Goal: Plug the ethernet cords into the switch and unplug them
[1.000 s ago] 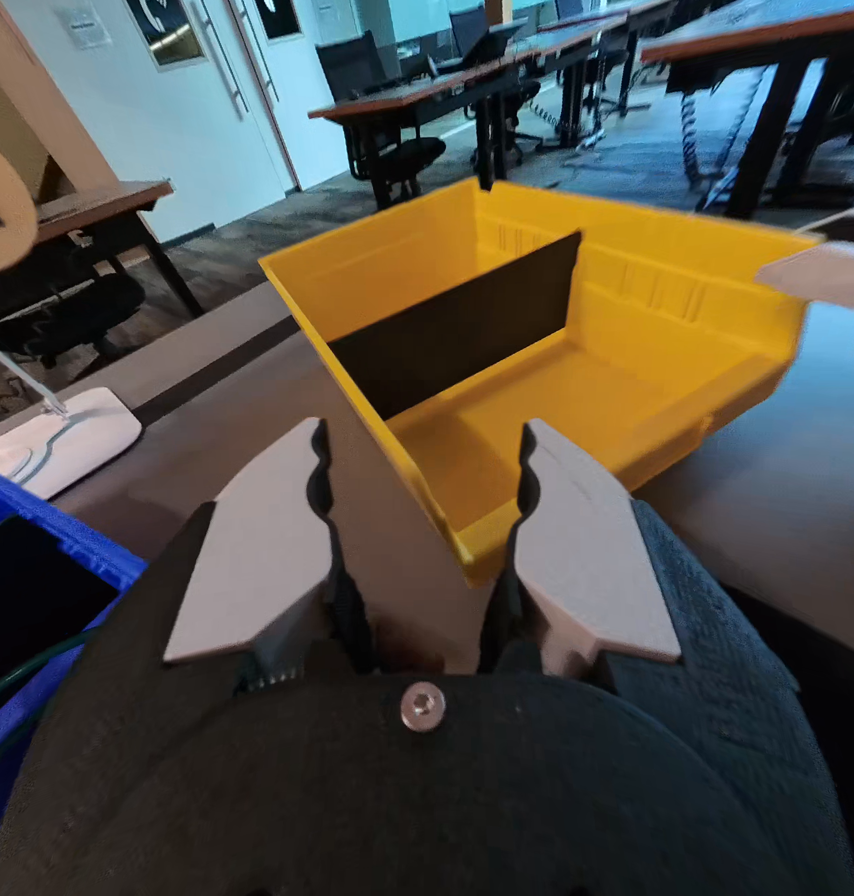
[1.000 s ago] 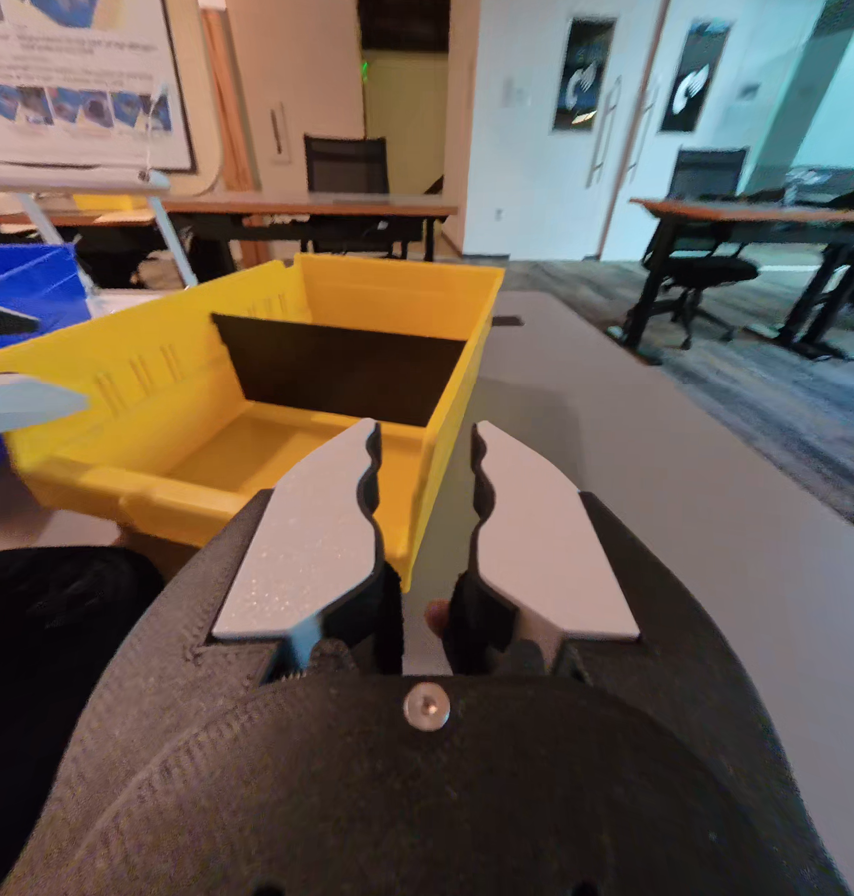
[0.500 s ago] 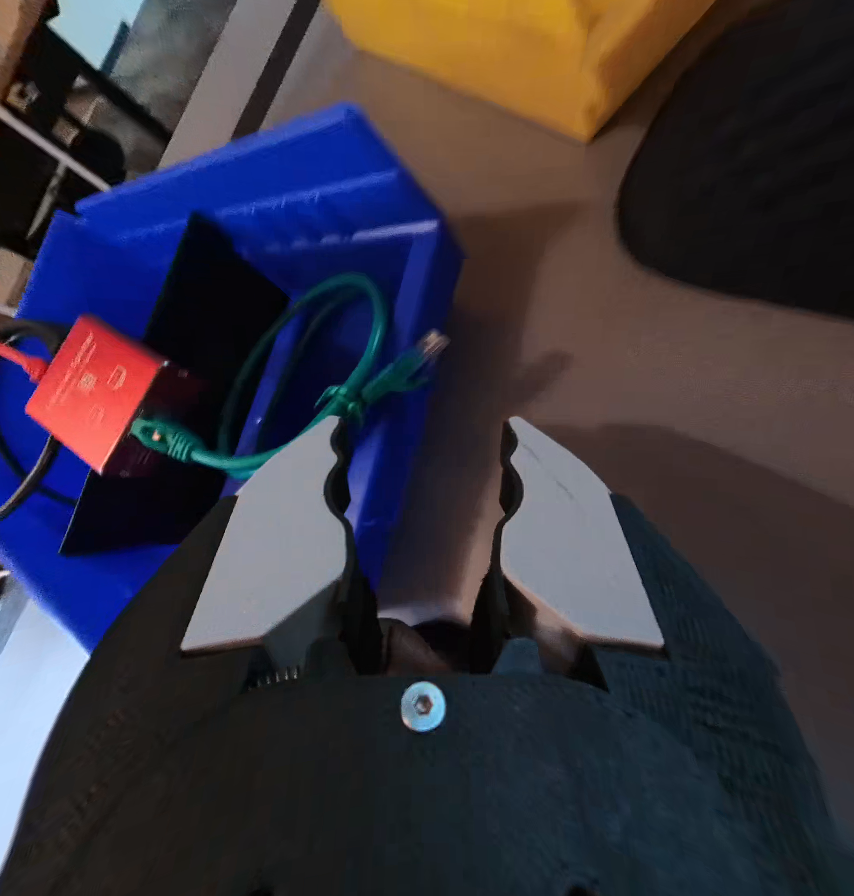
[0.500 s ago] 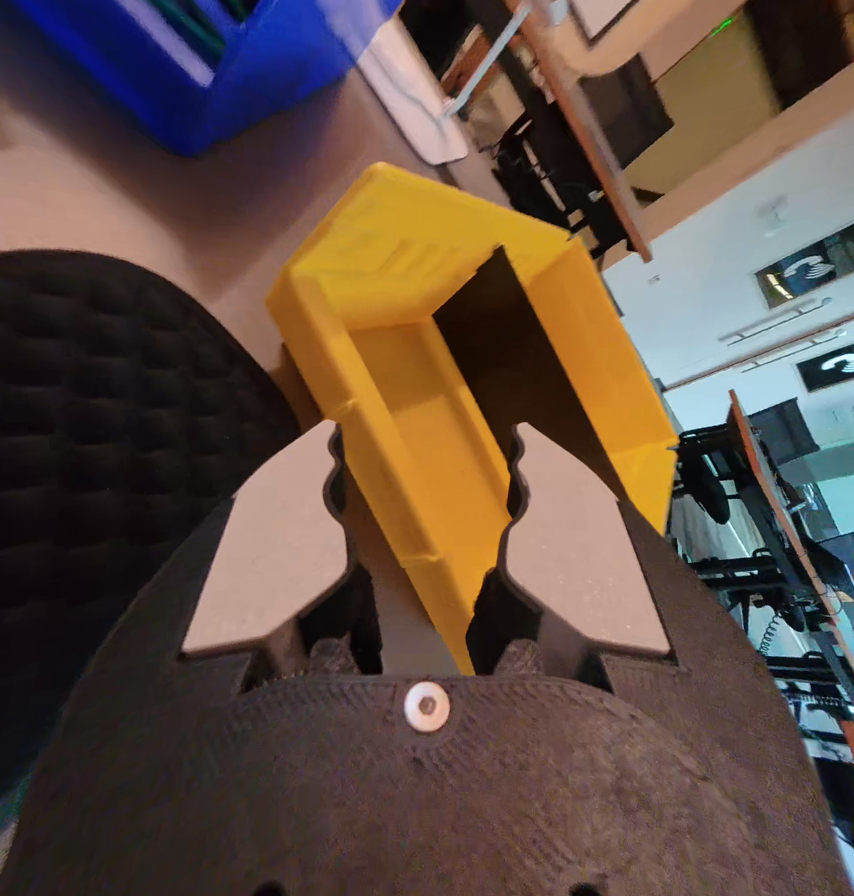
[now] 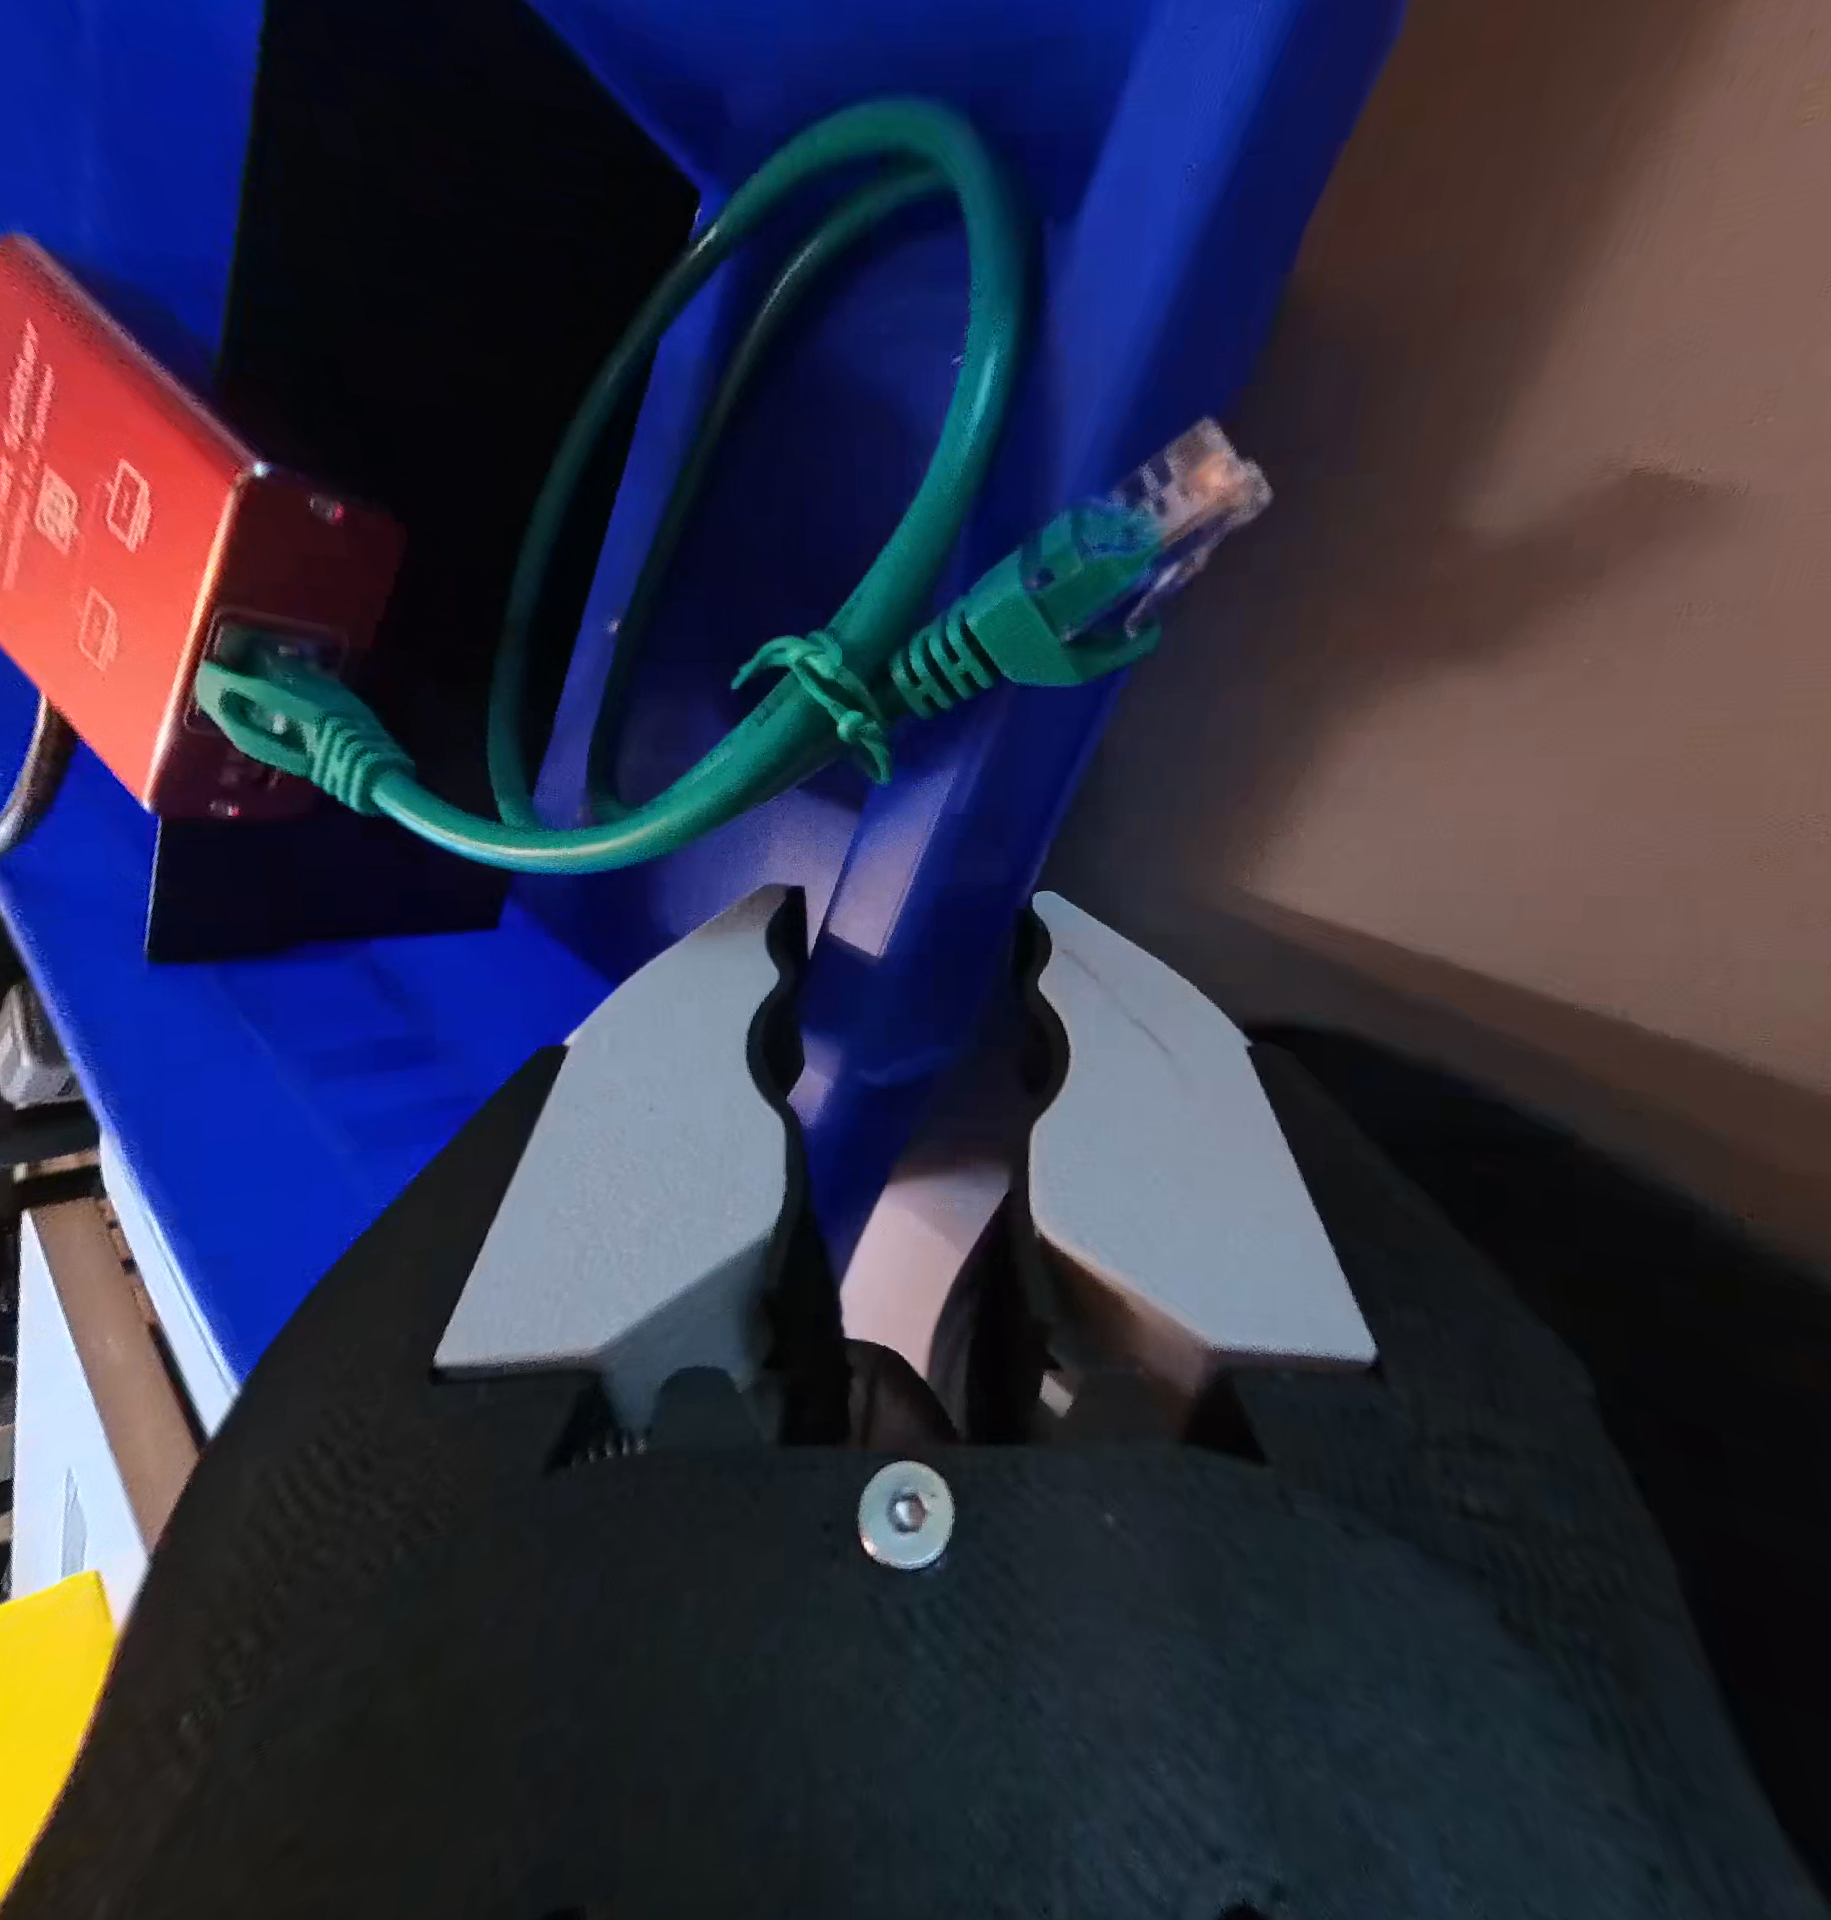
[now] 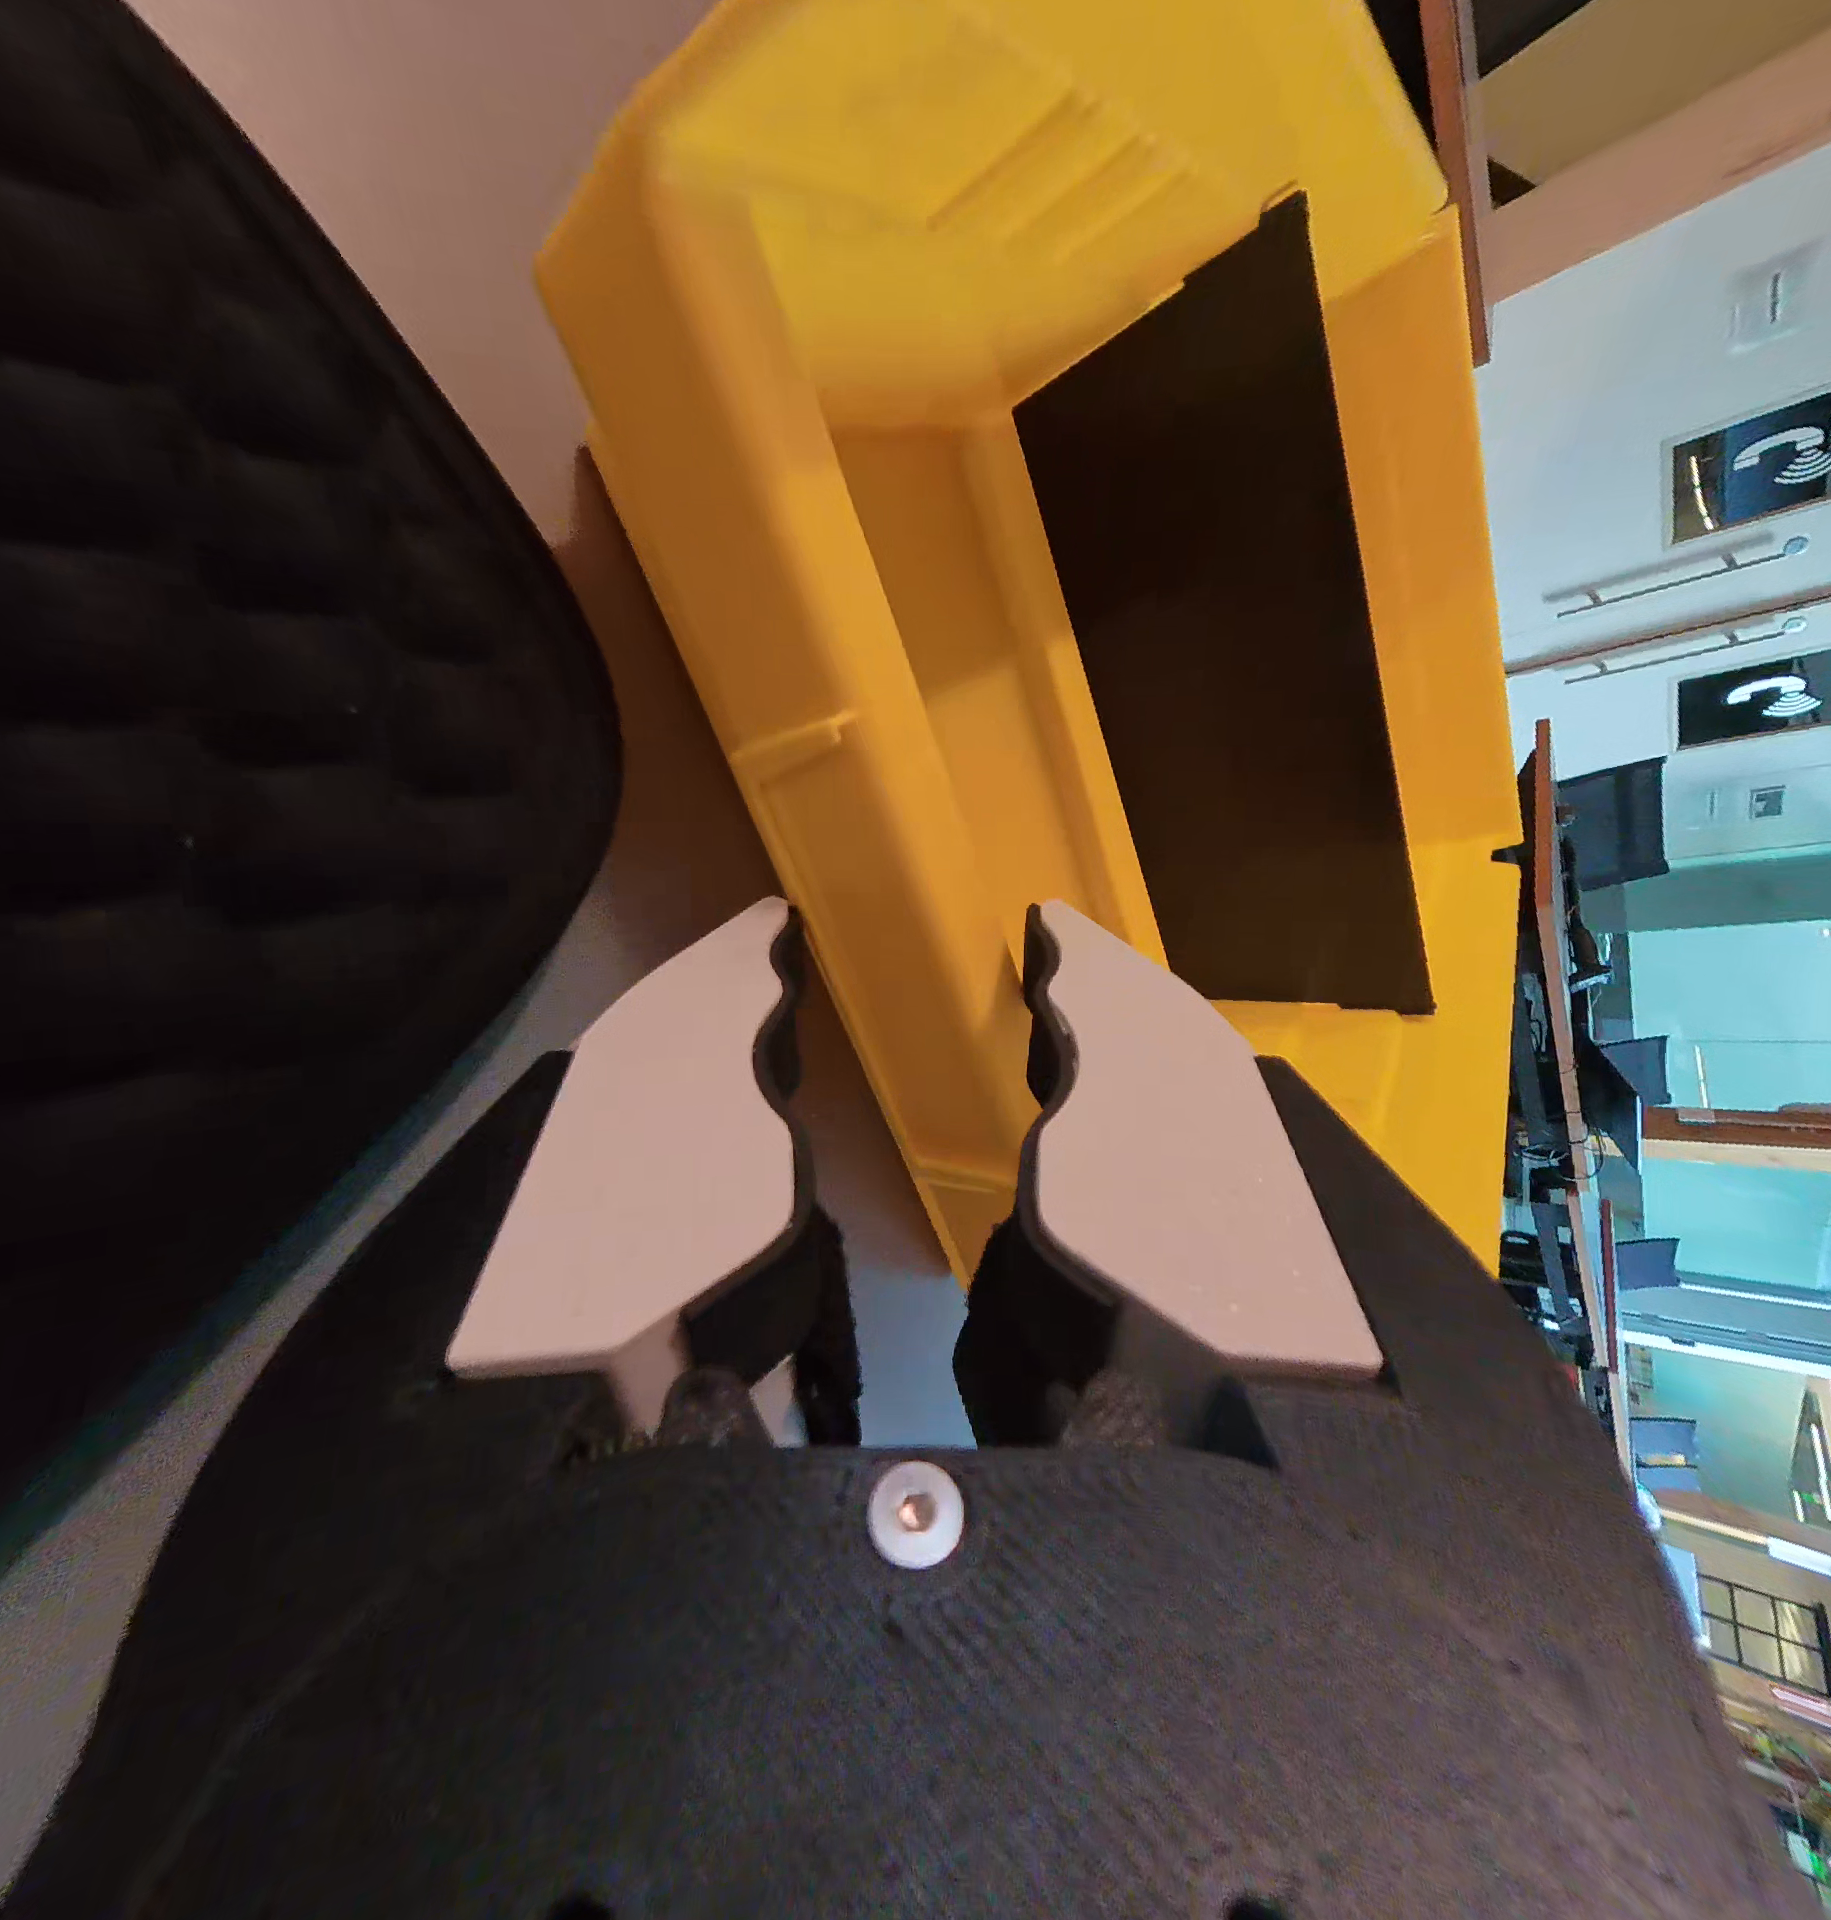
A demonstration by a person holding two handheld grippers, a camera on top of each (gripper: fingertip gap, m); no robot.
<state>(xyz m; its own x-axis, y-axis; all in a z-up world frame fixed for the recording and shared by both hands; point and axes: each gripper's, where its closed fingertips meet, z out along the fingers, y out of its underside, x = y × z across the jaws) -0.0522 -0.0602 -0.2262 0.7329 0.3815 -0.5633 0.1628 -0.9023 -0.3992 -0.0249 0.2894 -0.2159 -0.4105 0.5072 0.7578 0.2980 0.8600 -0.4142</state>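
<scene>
— Where is the green ethernet cord?
— In the blue bin, one end plugged into the red switch, free plug over the rim.
— The grippers?
— The left gripper and right gripper are both released, grasping nothing; the right faces a yellow bin.

One green ethernet cord, one red switch, one blue bin, one yellow bin

Red switch cut by left edge; far ports unseen. Black divider base hidden behind switch. Blue bin cropped at top. Yellow bin near corner hidden behind right gripper; black pad cropped left.
</scene>
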